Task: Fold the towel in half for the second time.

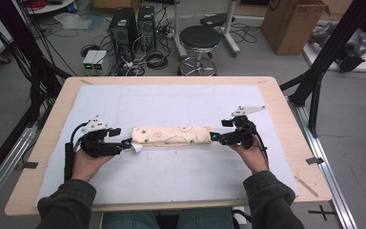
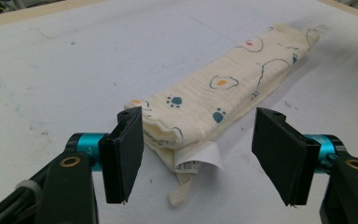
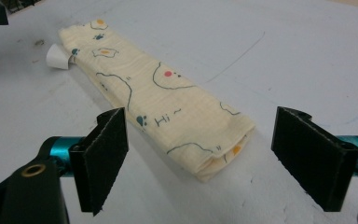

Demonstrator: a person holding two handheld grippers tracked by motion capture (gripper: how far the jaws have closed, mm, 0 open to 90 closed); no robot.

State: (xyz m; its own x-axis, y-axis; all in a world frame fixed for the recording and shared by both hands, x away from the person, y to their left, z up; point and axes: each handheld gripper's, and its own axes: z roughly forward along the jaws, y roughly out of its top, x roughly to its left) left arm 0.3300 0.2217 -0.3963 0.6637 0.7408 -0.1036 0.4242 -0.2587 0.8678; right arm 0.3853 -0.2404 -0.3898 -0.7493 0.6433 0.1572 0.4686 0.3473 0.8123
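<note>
At frame centre, both claws — left gripper (image 1: 128,142), right gripper (image 1: 213,137) — gape released at the folded patterned cloth (image 1: 171,136)'s ends; best bite every layer squarely.

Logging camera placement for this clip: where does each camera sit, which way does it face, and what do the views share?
High view: above the person's side, looking forward and down on the table; forearms, hands, left gripper, right gripper.
Left gripper view: on the left gripper, facing the folded cloth, tag end; jaws apart.
Right gripper view: on the right gripper, facing the other end; jaws apart.
Shared: the cloth's white tag.
</note>
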